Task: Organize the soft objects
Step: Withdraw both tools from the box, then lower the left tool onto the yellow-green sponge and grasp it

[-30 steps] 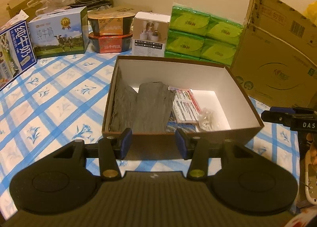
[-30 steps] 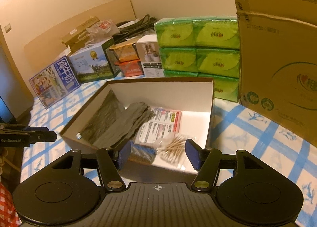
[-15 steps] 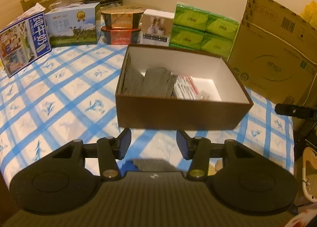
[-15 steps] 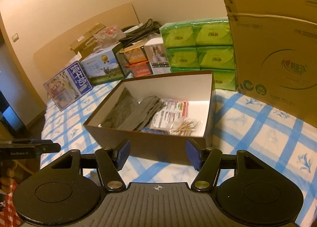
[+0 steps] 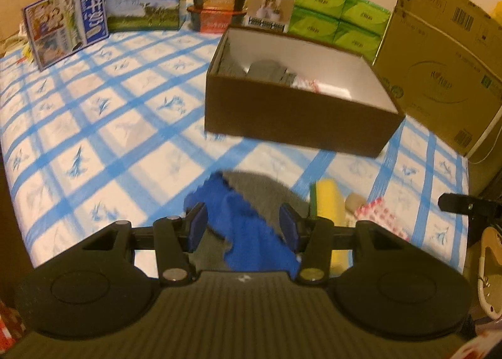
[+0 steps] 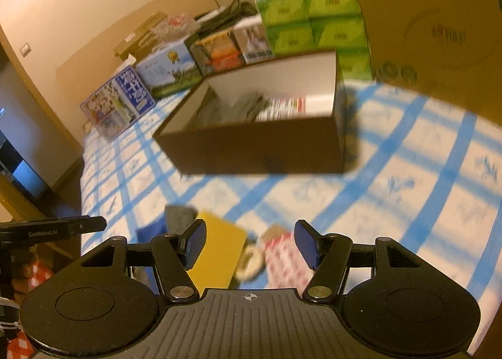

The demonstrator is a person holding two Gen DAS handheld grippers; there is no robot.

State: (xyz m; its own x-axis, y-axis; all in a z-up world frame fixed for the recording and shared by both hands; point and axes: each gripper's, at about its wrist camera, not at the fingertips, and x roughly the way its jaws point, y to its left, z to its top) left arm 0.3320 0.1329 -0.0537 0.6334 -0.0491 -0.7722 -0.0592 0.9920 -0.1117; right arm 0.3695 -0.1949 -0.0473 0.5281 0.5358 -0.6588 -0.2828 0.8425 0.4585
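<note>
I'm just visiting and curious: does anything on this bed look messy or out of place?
Yes. A blue cloth, grey cloth and yellow sponge lie jumbled near the bed's edge, outside the brown box.

We see a plain cream wall (image 6: 103, 4) under warm, dim light, with a pale wooden board (image 6: 175, 10) leaning on it. A blue-checked cloth (image 5: 94, 114) covers the table.
</note>
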